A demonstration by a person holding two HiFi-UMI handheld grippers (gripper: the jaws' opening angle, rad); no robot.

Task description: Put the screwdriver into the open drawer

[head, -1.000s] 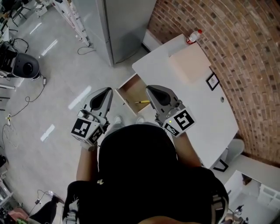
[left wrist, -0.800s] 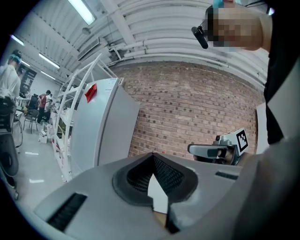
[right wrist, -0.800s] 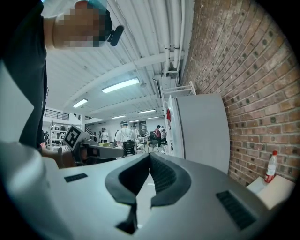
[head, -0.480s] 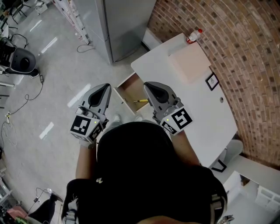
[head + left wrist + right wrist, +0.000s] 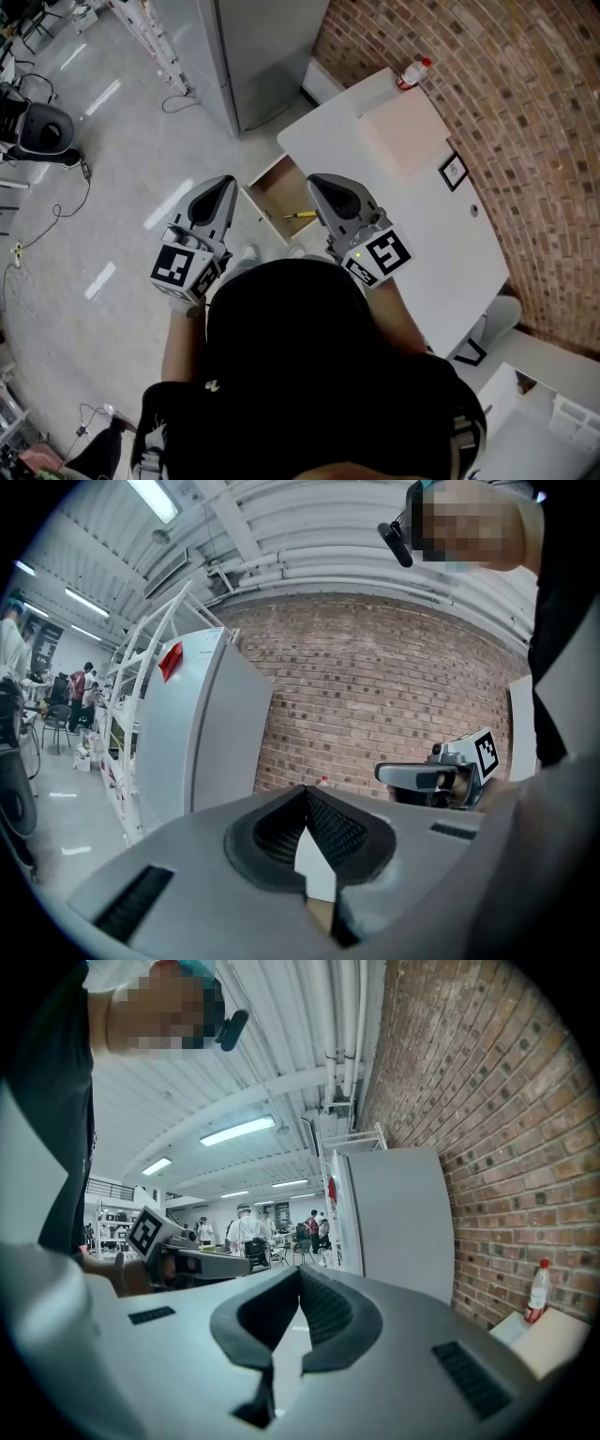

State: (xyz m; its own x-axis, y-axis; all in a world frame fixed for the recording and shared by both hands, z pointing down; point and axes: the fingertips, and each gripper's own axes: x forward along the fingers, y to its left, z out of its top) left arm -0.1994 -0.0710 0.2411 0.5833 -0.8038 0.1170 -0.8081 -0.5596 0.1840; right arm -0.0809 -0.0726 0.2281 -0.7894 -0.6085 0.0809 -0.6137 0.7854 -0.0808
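Screwdriver [image 5: 301, 215] lies inside the open drawer [image 5: 277, 190], along the edge nearest my right gripper [image 5: 317, 184]; I record no real change over the last second, it rests where it did; I judge the placement done. Right gripper and left gripper [image 5: 226, 183] both have jaws closed on nothing; I see nothing else in the drawer.

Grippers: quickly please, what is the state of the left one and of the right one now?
Left gripper: closed, holding nothing.
Right gripper: closed, holding nothing.
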